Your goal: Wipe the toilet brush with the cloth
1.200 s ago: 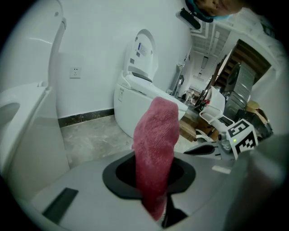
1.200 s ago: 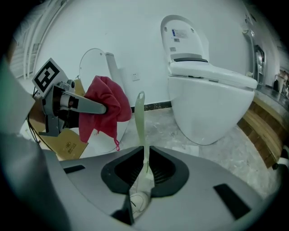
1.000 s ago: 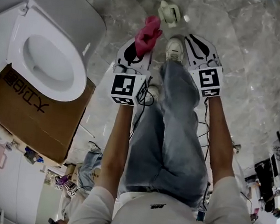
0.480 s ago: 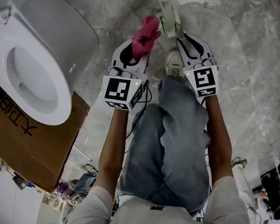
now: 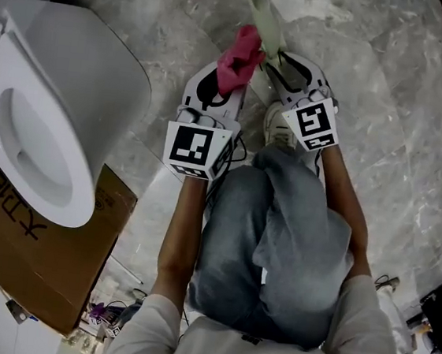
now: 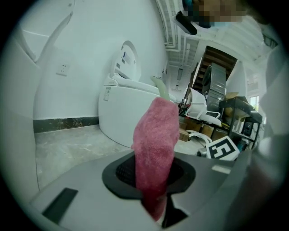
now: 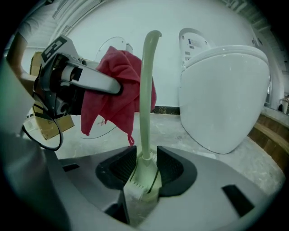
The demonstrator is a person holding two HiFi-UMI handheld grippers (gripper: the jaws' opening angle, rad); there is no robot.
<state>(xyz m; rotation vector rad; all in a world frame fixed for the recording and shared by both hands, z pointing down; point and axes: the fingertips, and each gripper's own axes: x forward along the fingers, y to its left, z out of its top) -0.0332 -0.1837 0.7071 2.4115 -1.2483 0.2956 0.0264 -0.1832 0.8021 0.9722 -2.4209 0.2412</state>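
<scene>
My left gripper (image 5: pixel 225 85) is shut on a pink cloth (image 5: pixel 241 55), which stands up from between its jaws in the left gripper view (image 6: pixel 156 144). A pale green toilet brush (image 5: pixel 264 18) sticks out ahead of my right gripper (image 5: pixel 285 64). In the right gripper view, the brush (image 7: pixel 145 90) has its toothed head low between the jaws and its handle pointing away. The right gripper (image 7: pixel 143 169) has just been opening, and its pads stand slightly off the brush. The cloth (image 7: pixel 115 90) hangs just left of the handle, from the left gripper (image 7: pixel 113 86).
A white toilet (image 5: pixel 46 113) with its lid up stands to the left, on a brown cardboard sheet (image 5: pixel 30 254). The floor is grey marble (image 5: pixel 389 96). The person's legs and a shoe (image 5: pixel 279 123) are under the grippers. Cables trail by the feet.
Both grippers have sunk toward the floor, carrying the cloth and the brush. The brush now points further ahead of the right gripper, close beside the cloth.
</scene>
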